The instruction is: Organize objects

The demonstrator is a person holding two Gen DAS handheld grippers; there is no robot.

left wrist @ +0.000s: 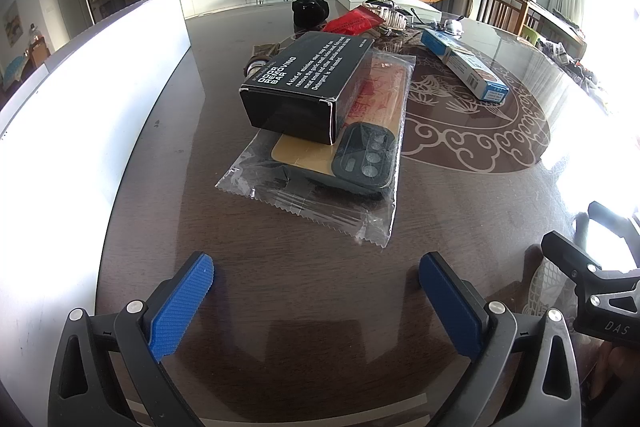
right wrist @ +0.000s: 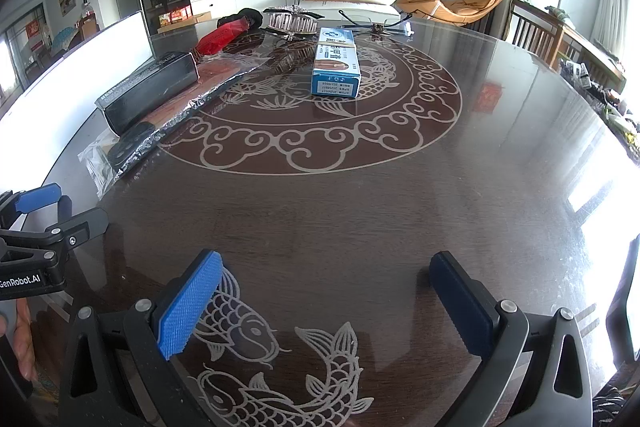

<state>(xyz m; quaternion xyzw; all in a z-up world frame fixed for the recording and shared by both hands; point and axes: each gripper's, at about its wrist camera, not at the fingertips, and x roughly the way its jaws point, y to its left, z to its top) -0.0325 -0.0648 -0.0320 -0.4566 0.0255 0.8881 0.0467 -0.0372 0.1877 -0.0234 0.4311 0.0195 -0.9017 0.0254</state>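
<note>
A: So, in the left wrist view, where is the black box?

B: Straight ahead of the left gripper, a little way off. It lies on top of a clear bag with a phone case inside. The box's long side runs away from the gripper, tipped a bit to the right.

A: Are the fingers wide apart?

B: Yes, spread wide, holding nothing. The blue pads hang over the dark table.

A: What does the box look like?

B: Black card with white words, and one corner flap is a bit worn.

A: Now the right wrist view?

B: The right gripper is spread wide too, with nothing in it. From here the black box is far off to the left. A blue and white box lies ahead, its long side pointing away.

A: Which gripper is nearer the black box?

B: The left one, I think. It faces the box already.
</note>
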